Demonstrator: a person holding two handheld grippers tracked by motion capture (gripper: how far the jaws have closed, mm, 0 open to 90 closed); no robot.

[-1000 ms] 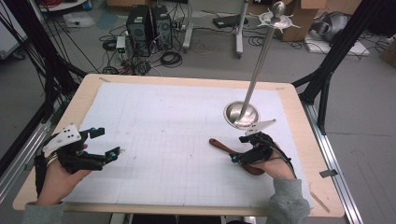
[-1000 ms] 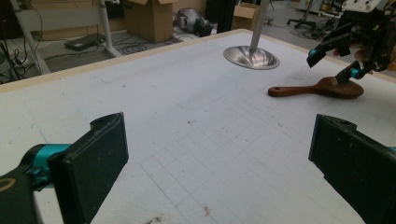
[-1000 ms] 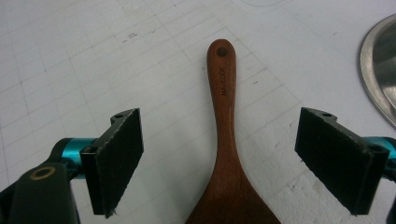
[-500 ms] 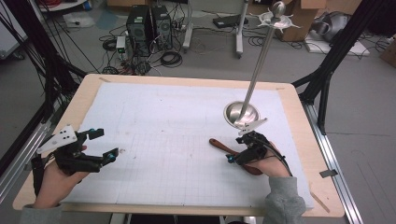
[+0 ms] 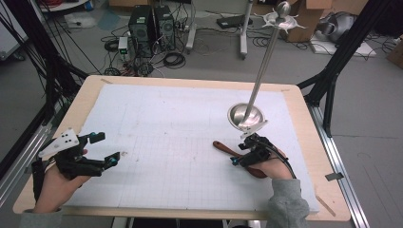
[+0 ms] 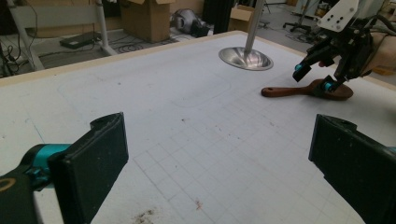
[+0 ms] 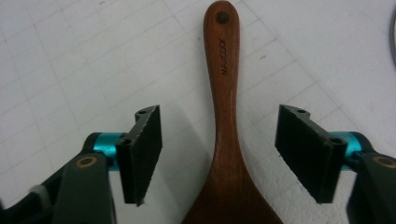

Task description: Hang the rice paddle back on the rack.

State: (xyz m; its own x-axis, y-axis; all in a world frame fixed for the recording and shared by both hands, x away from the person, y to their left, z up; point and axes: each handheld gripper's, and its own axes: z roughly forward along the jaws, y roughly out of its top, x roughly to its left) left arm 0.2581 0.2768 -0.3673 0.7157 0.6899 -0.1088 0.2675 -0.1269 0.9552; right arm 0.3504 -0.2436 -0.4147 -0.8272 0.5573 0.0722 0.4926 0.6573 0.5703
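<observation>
A wooden-edged table (image 5: 304, 142) takes up most of the room in front of me, topped with a white gridded mat (image 5: 180, 142). Toward its far right stands a metal stand (image 5: 263, 61), a shiny dished base with a thin pole rising from it.

Just in front of that base lies a dark wooden spatula (image 5: 228, 150), flat on the mat, its handle pointing toward the middle of the table. The right gripper (image 5: 248, 153) hovers right over it, jaws spread wide to either side of the spatula's neck. In the right gripper view neither pad touches the wood (image 7: 223, 116); there is bare mat on both sides.

Well away at the near left corner, the left gripper (image 5: 102, 149) sits above the mat with its jaws wide apart too, holding nothing. A few small dark specks (image 6: 144, 215) mark the mat just before it.
</observation>
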